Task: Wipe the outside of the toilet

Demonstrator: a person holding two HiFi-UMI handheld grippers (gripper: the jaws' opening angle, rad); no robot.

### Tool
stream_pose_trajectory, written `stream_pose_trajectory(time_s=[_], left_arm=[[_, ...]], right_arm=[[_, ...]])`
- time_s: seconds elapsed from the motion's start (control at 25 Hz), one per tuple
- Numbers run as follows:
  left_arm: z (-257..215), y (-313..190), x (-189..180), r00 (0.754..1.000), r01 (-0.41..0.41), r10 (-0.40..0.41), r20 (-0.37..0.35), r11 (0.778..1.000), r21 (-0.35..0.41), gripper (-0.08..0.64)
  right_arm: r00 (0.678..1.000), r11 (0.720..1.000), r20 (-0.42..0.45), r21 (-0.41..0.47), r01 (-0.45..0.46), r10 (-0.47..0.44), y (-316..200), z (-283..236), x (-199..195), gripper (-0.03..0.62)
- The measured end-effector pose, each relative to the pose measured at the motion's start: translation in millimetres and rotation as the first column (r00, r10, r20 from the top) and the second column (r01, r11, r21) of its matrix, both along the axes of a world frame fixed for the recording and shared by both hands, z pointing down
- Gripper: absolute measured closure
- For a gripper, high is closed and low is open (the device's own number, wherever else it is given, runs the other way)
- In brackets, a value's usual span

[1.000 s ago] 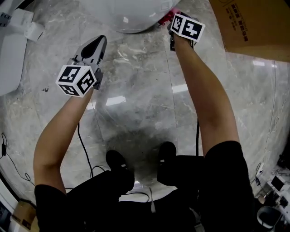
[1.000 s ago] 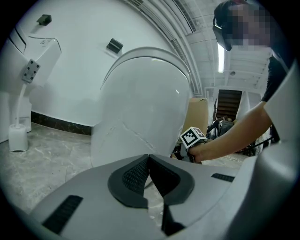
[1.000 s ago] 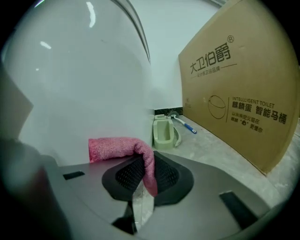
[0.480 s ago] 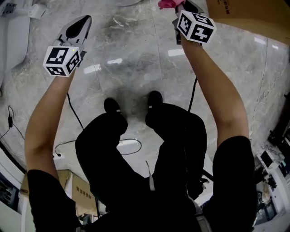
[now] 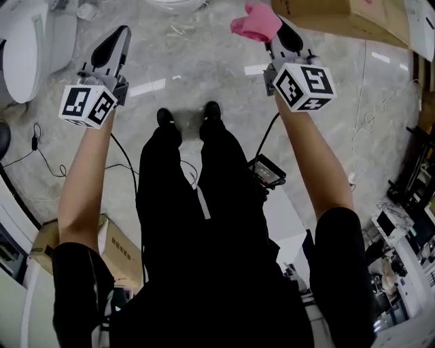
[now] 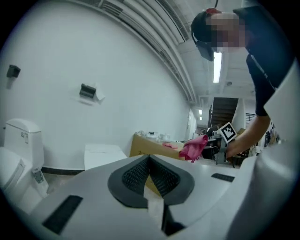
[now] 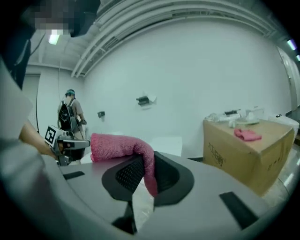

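A white toilet (image 5: 24, 47) stands at the far left of the head view, and it shows again at the left edge of the left gripper view as a toilet (image 6: 18, 140) with its tank. My right gripper (image 5: 282, 32) is held up in the air, shut on a pink cloth (image 5: 257, 22). In the right gripper view the cloth (image 7: 124, 146) drapes over the left jaw and hangs down between both jaws of the gripper (image 7: 143, 169). My left gripper (image 5: 114, 39) is shut with nothing in it; its pads meet (image 6: 149, 161). Neither gripper touches a toilet.
The rim of a second white bowl (image 5: 175, 3) peeks in at the top. A cardboard box (image 5: 340, 17) with a spare pink cloth (image 7: 247, 135) on it stands at the right. Cables (image 5: 122, 163) trail on the marble floor. Another box (image 5: 115, 248) lies behind my legs.
The view has pulled back and up from the white bowl, which slid to the top edge. Both grippers rose away from it. The right one still holds the pink cloth.
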State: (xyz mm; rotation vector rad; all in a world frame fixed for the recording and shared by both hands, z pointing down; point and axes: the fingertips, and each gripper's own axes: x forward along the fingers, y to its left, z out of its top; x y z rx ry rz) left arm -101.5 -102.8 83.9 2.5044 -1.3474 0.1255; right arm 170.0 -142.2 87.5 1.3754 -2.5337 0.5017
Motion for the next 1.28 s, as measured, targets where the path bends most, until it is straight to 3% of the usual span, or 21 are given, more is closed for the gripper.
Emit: stream_pose_trajectory(time_s=[0.12,0.24,0.44,0.6,0.76,0.96,1.12,1.28], left_arm=[[-84,17,21,1.000,0.003,-0.003,-0.003,0.999,0.043,0.545],[-155,23,43,1.000,0.000,-0.002,0.016,0.995,0.104,0.545],[-239,69,45,1.000,0.025,-0.026,0.002,0.990,0.142,0.545],[-262,103,51,0.997,0.078,-0.080,0.004,0.982,0.172,0.545],[-249,133,56,0.994,0.110,-0.109,-0.017,0.982,0.155,0.545],[-288,174,41,0.991,0.132,-0.129,-0.024,0.980,0.147,0.545],[-292,199,37,0.991,0.126,-0.118,-0.059,0.978,0.164,0.545],[-294,224,28,0.986,0.103,-0.080,-0.145,0.981,0.162,0.545]], right_arm=[[0.997,0.994,0.071,0.107,0.028,-0.035,13,-108,15,0.528],[0.987,0.971,0.132,0.233,0.059,-0.091,18,-195,31,0.528],[0.965,0.949,0.200,0.297,0.104,-0.168,63,-274,35,0.528],[0.962,0.934,0.175,0.327,0.144,-0.210,94,-278,45,0.528],[0.967,0.941,0.163,0.307,0.140,-0.197,120,-255,54,0.528],[0.969,0.949,0.147,0.276,0.151,-0.197,165,-283,42,0.528],[0.973,0.949,0.120,0.272,0.157,-0.195,198,-284,32,0.528],[0.976,0.953,0.118,0.266,0.147,-0.184,224,-285,13,0.528]])
